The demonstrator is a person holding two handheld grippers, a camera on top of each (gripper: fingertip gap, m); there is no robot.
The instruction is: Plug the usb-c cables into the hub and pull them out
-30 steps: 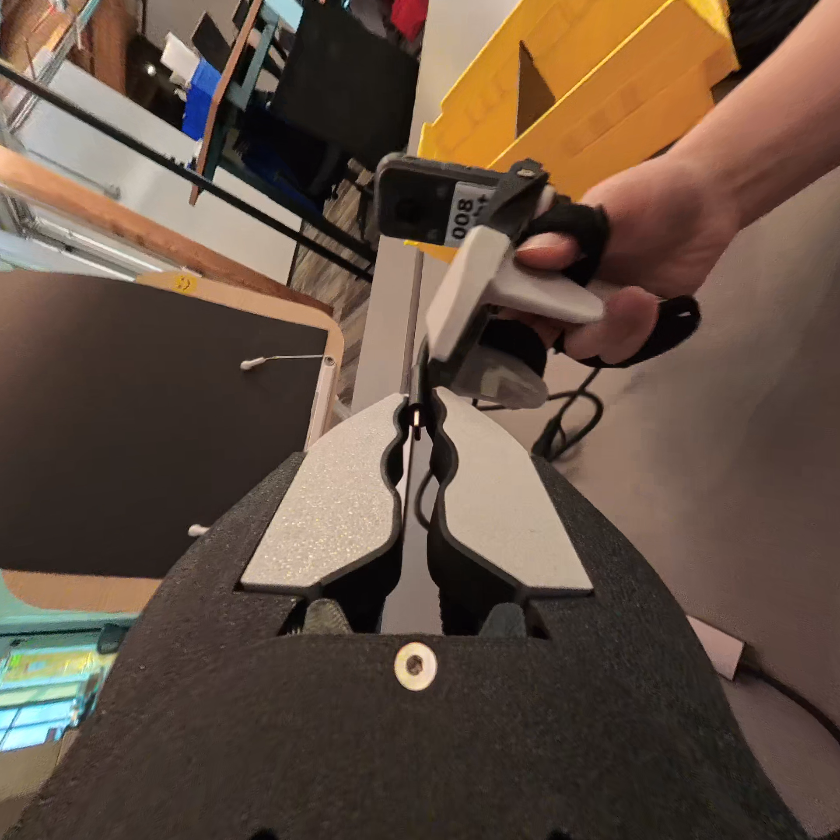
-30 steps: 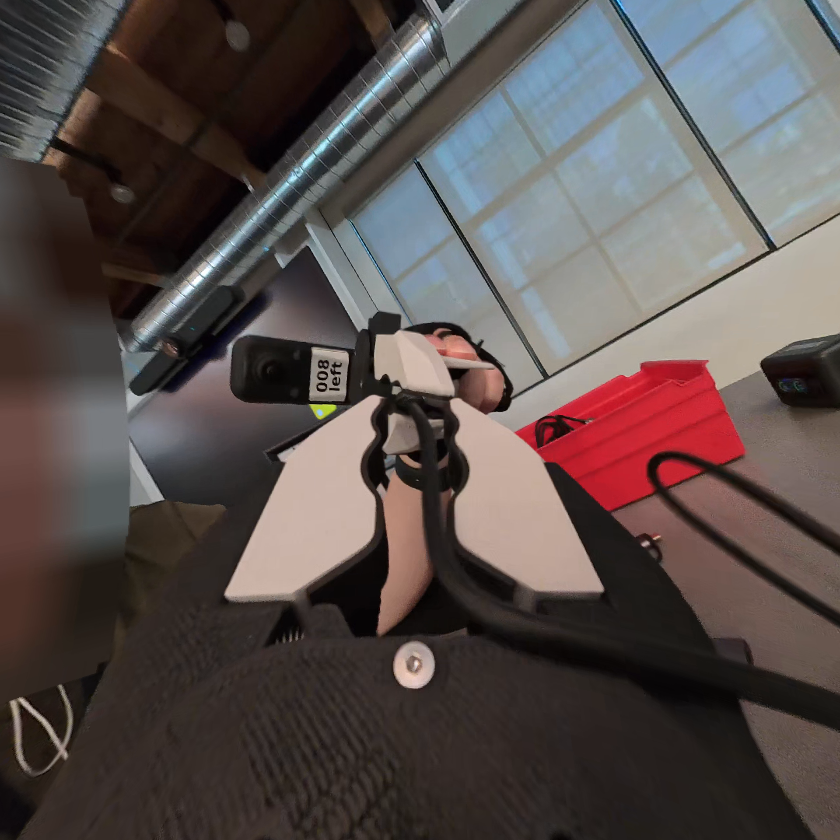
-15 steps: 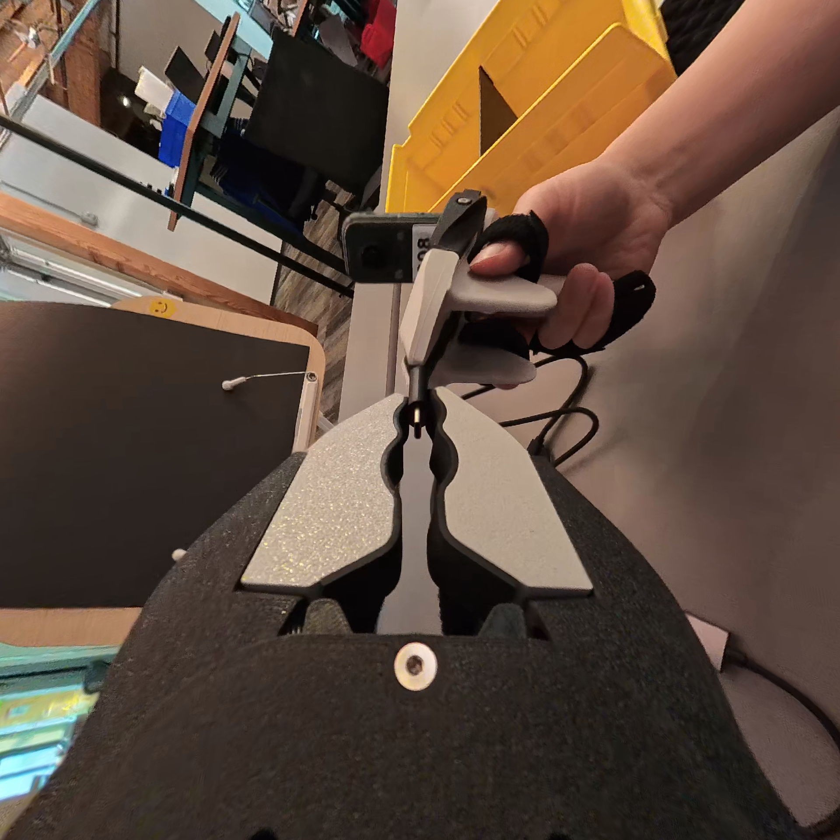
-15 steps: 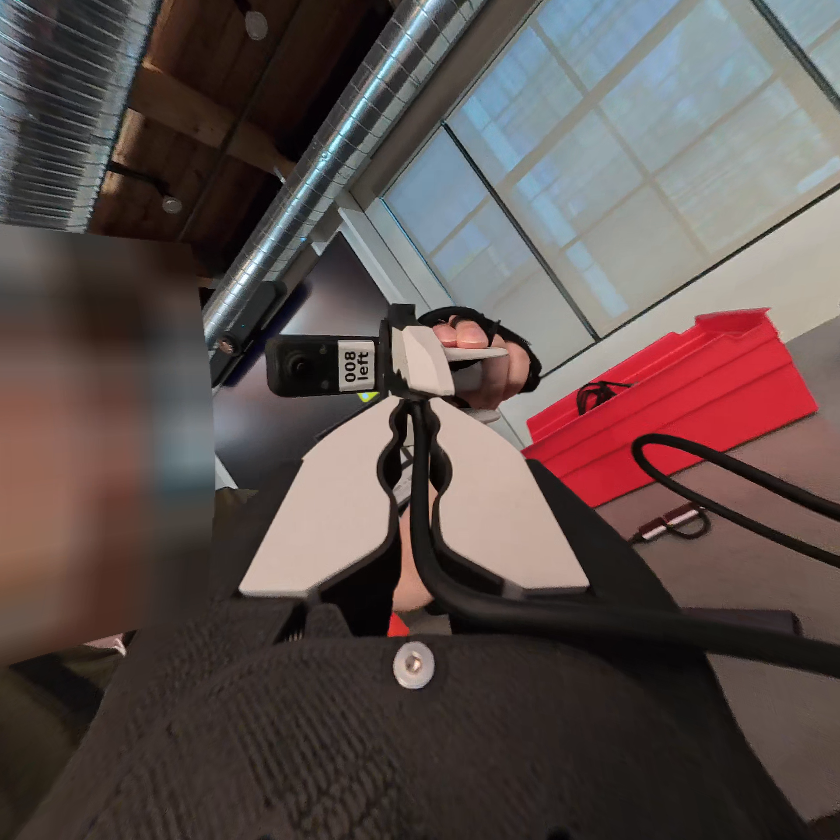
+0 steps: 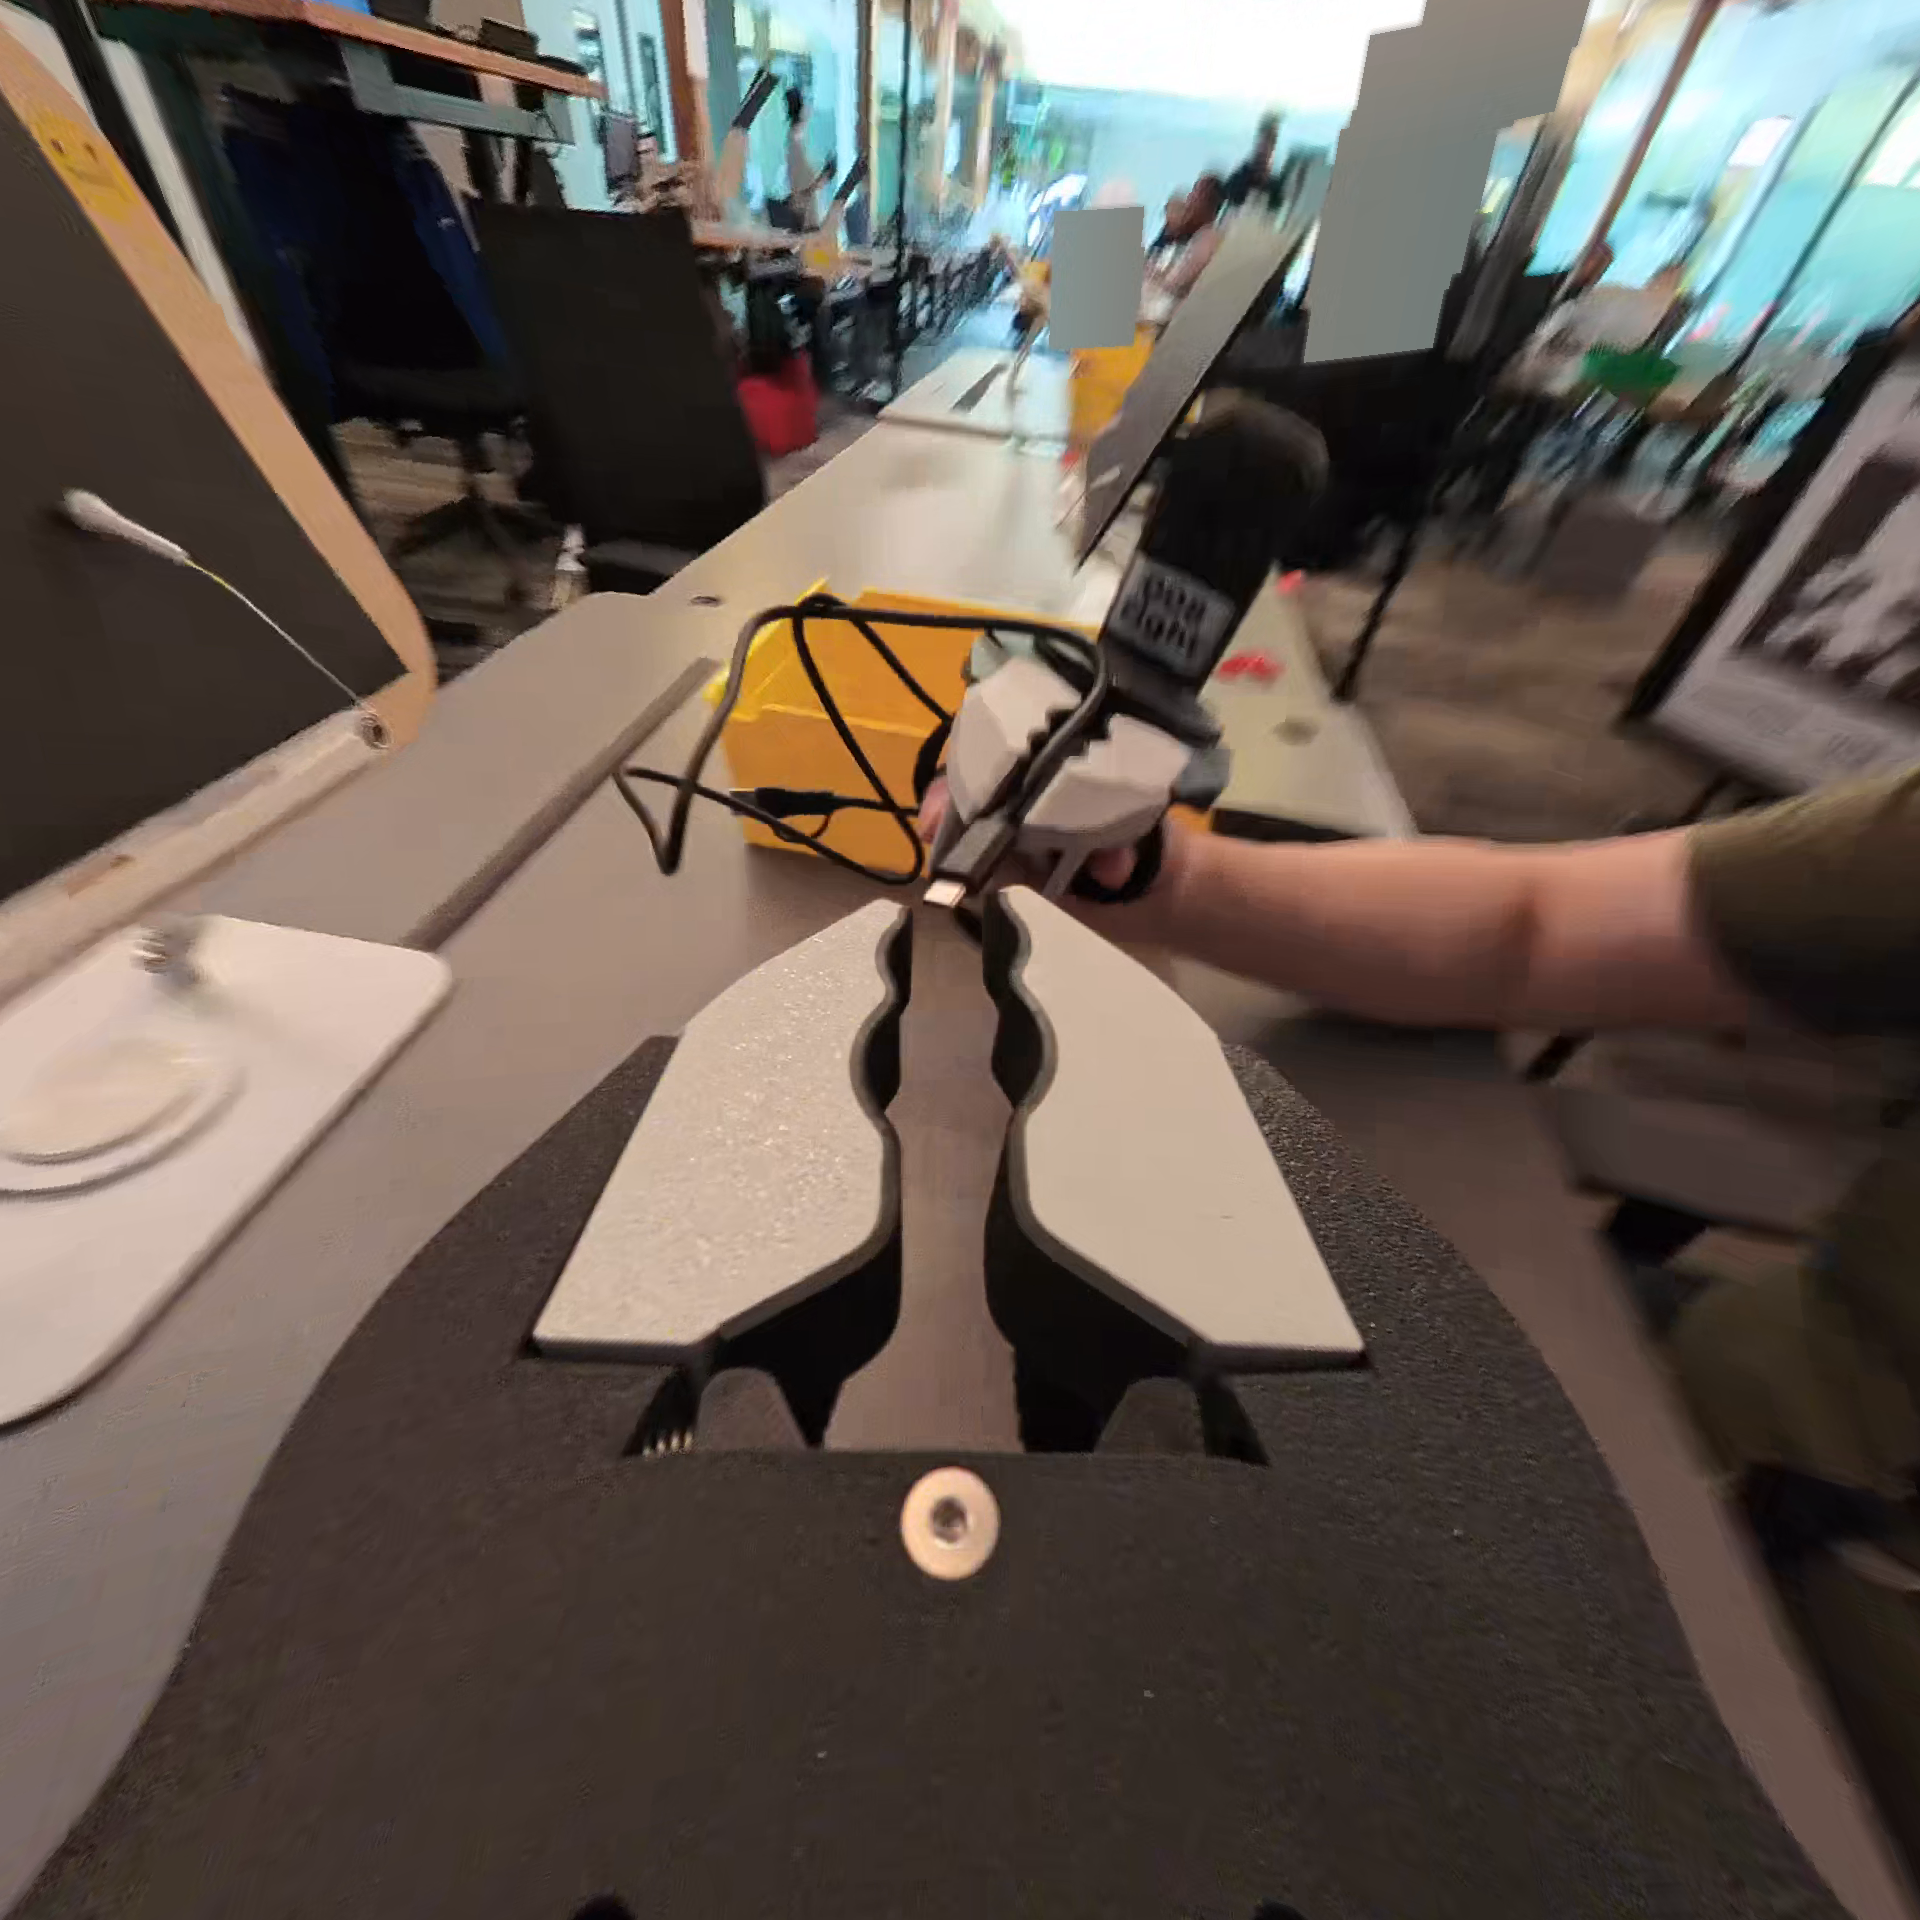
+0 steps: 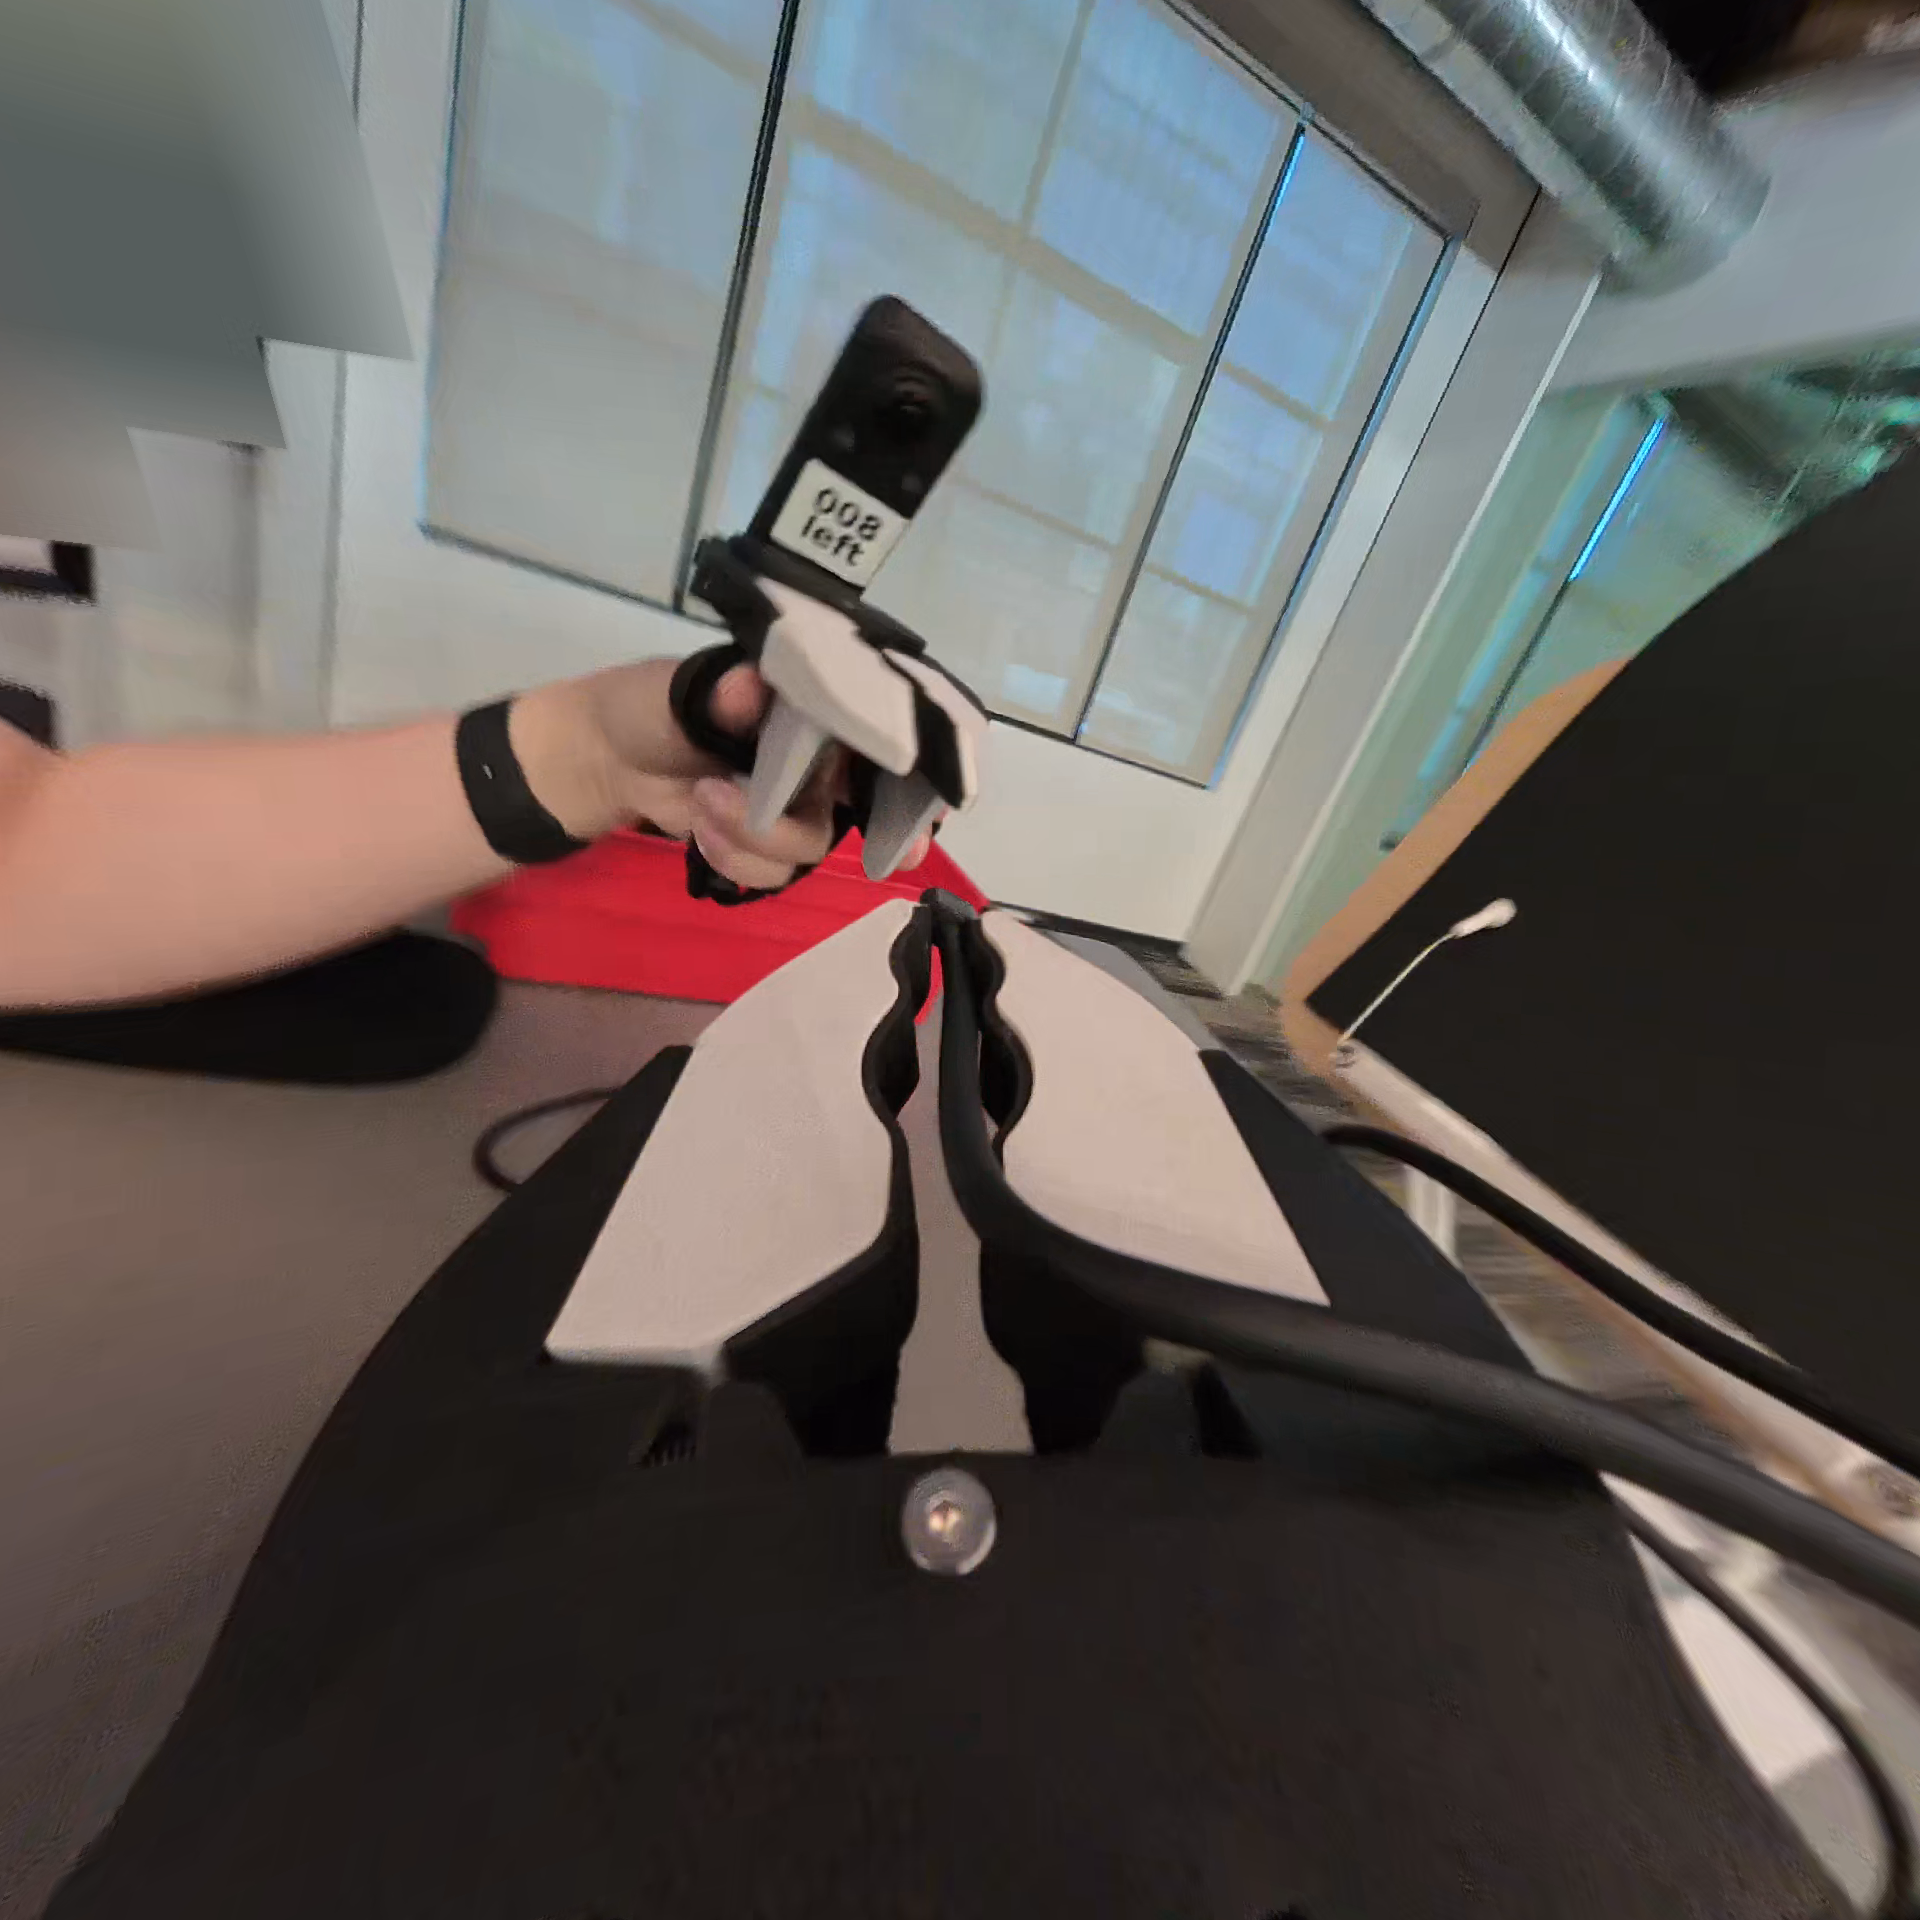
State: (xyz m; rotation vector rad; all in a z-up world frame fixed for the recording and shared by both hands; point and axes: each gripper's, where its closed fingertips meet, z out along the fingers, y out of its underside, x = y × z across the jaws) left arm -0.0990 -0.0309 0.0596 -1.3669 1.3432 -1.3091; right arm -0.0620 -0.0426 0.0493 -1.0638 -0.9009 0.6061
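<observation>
My right gripper (image 6: 940, 914) is shut on a black USB-C cable (image 6: 961, 1060). The plug sticks out past its tips, and the cable trails back to the right. In the left wrist view, the right gripper (image 5: 961, 873) points the cable's silver plug tip (image 5: 945, 891) at the tips of my left gripper (image 5: 951, 914). My left gripper's jaws stand a little apart with nothing between them. It also shows open and empty in the right wrist view (image 6: 823, 847). Loose black cable loops (image 5: 831, 727) hang behind. I see no hub.
A yellow bin (image 5: 821, 758) stands on the grey table (image 5: 582, 935) behind the right gripper. A white pad (image 5: 156, 1091) lies at left. A red bin (image 6: 623, 925) sits behind the left hand. A black panel with a wooden edge (image 6: 1662, 935) stands at right. The grippers' ends are close to 5 cm from one another.
Both views have swung round to upright, with motion blur. The right gripper still holds the cable, its plug still at the left gripper's tips. The left jaws look slightly wider.
</observation>
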